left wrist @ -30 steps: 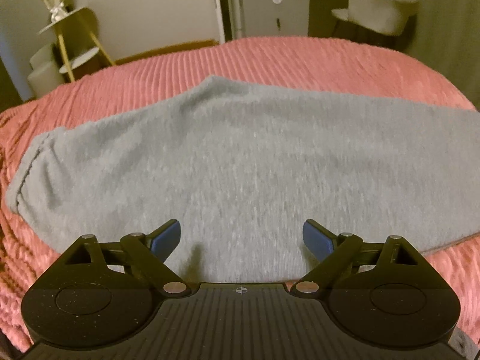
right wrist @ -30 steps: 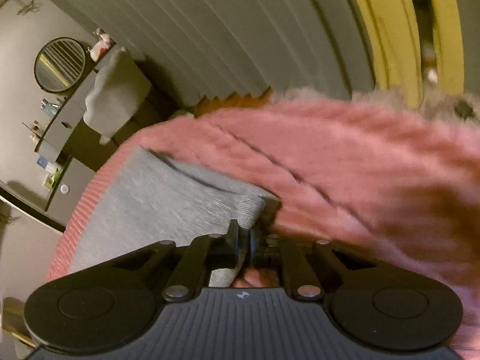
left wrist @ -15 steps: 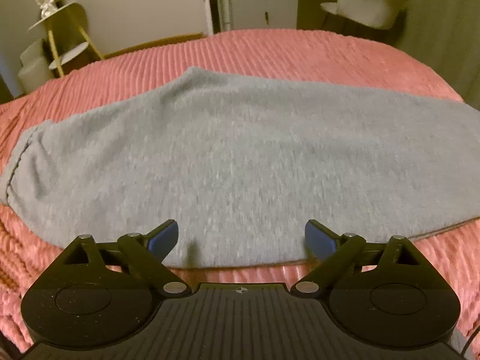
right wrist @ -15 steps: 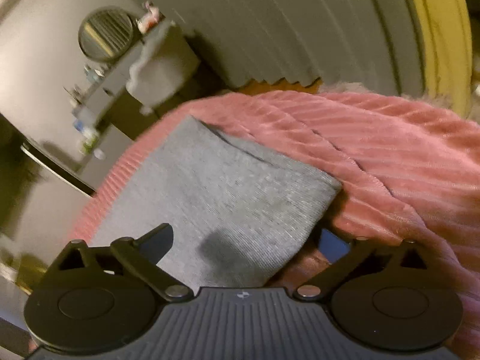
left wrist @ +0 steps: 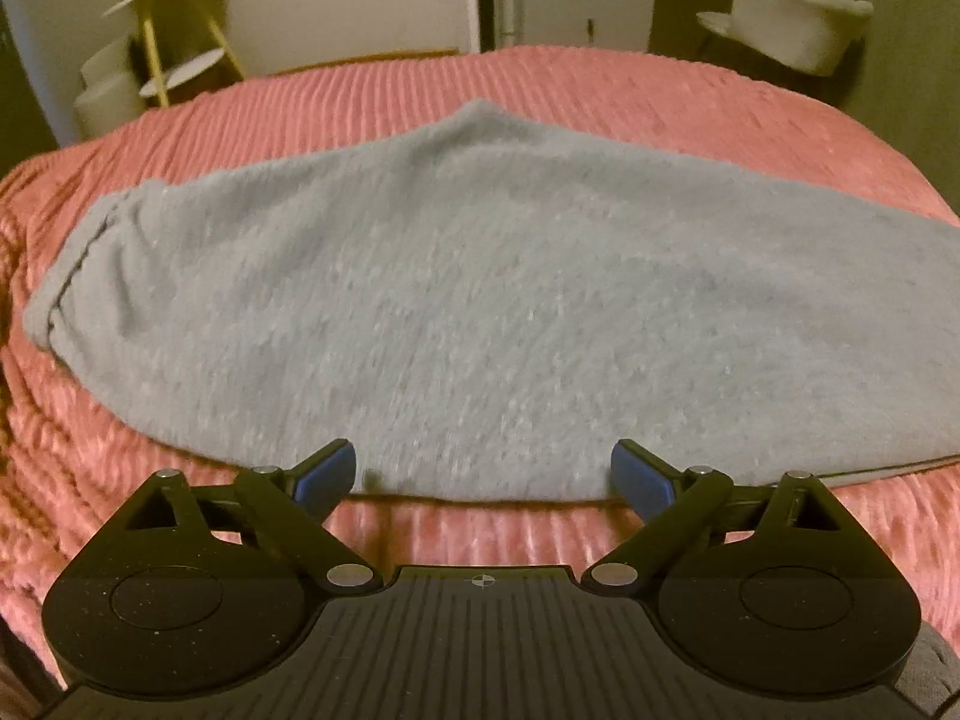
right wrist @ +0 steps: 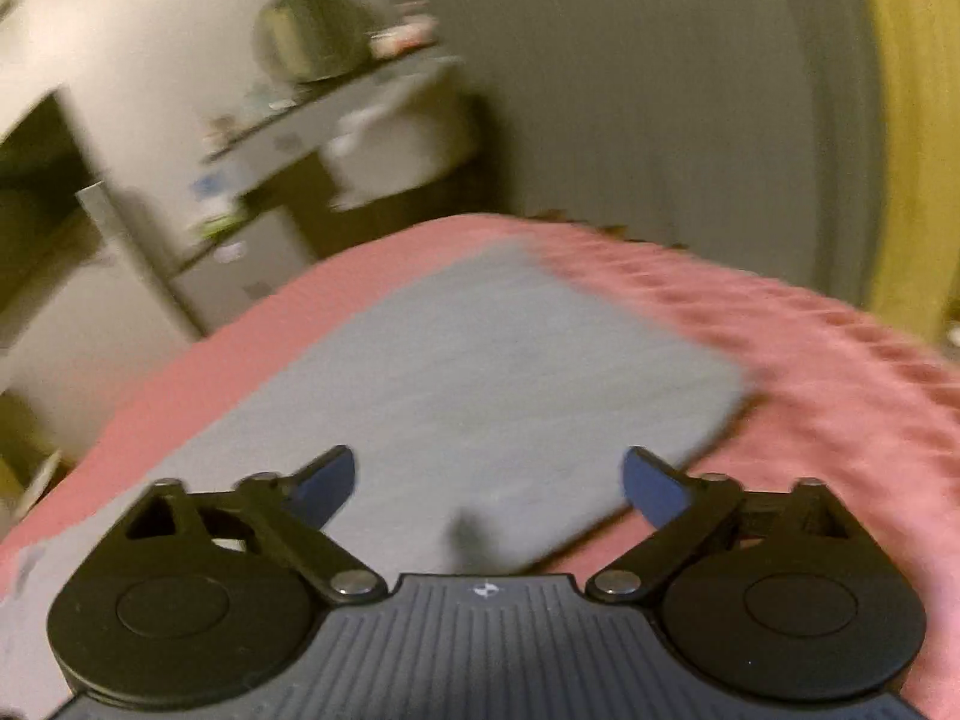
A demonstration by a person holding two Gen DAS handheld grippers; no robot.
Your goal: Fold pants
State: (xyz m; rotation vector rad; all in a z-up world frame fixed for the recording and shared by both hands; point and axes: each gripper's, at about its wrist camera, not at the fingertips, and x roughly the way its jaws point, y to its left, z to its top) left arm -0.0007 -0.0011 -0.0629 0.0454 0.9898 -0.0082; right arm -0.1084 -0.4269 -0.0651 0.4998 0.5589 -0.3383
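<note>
Grey pants (left wrist: 456, 294) lie flat on a pink ribbed bedspread (left wrist: 540, 90), folded lengthwise, with the waistband at the left. My left gripper (left wrist: 483, 474) is open and empty, just above the near edge of the pants. In the right wrist view the leg end of the pants (right wrist: 510, 372) lies flat on the bedspread (right wrist: 840, 372). My right gripper (right wrist: 489, 480) is open and empty above that end. The right wrist view is blurred.
Beyond the bed stand a yellow tiered shelf (left wrist: 174, 30), a grey cabinet (left wrist: 585, 6) and a white chair (left wrist: 792, 18). The right wrist view shows a dresser with a round mirror (right wrist: 312, 36), a grey curtain and a yellow curtain (right wrist: 906, 120).
My right gripper opened, let go of the leg end and drew back above it. My left gripper pulled back to the near edge of the pants.
</note>
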